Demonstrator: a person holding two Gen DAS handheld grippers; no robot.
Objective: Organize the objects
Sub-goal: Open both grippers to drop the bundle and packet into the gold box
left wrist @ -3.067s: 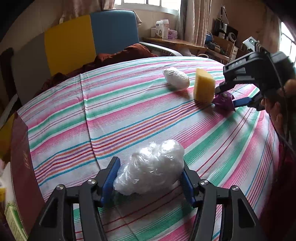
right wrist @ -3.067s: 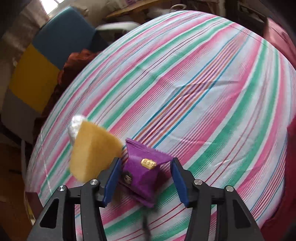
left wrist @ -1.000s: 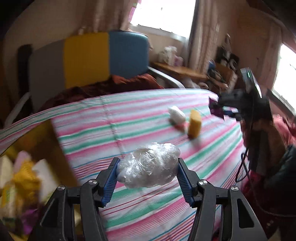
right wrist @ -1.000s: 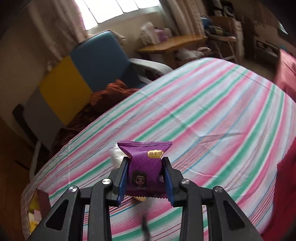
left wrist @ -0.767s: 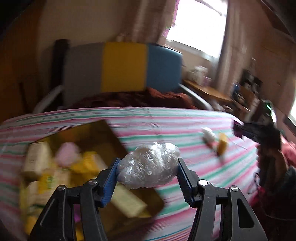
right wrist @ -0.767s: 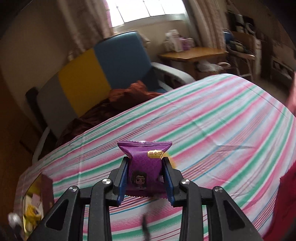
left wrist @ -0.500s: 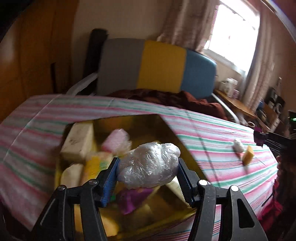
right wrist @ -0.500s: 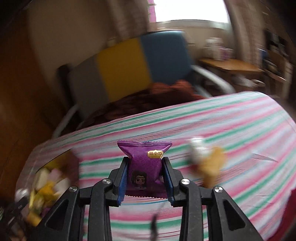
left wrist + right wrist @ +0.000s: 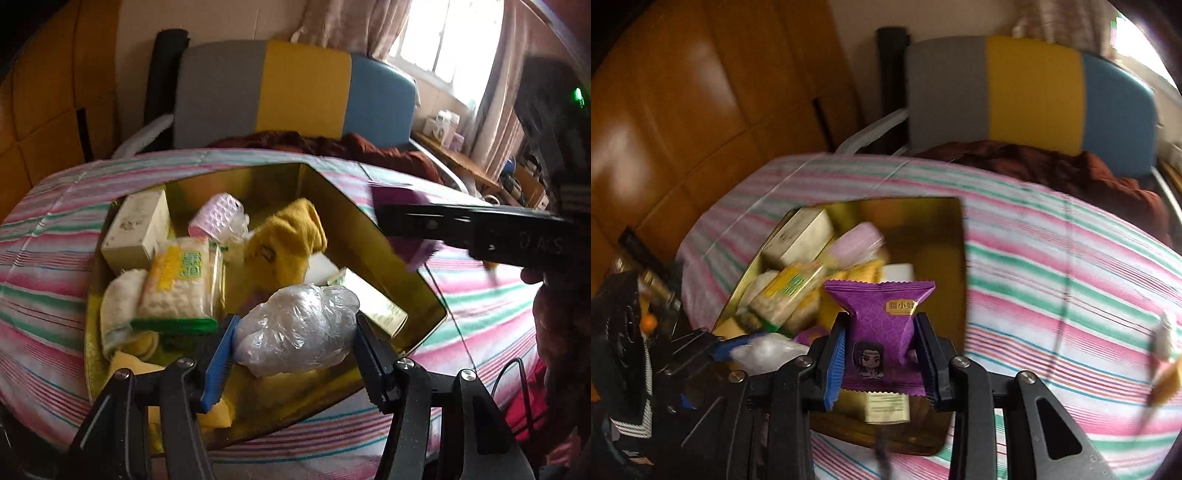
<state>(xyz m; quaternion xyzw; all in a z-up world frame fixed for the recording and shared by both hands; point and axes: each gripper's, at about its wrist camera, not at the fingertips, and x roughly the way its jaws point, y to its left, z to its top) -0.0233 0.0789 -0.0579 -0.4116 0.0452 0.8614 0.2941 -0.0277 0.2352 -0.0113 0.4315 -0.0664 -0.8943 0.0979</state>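
- My left gripper (image 9: 293, 352) is closed around a crumpled clear plastic bag bundle (image 9: 295, 328), one finger pressed against each side of it — held in the air over the near part of the gold tin box (image 9: 369, 229).
- My right gripper (image 9: 882, 363) is clamped on a purple snack packet (image 9: 882, 332), upright, its cartoon face turned toward the camera; it hangs above the box's near right portion.
- The box sits on the striped tablecloth (image 9: 48, 236) and is crowded: a cream carton (image 9: 135, 229), a pink-capped item (image 9: 216, 216), a yellow cloth (image 9: 288, 240), a yellow-and-green tissue pack (image 9: 179, 284), a white towel (image 9: 116, 310).
- In the left view the right gripper reaches across the box's far right wall — the packet there is blurred, a purple smear.
- At the right view's far edge, on the cloth well apart from the box, lie a white lump (image 9: 1165, 338) and what I take for a yellow sponge (image 9: 1167, 380); both are too blurred to be sure.
- A grey, yellow and blue chair (image 9: 1030, 92) stands behind the table.
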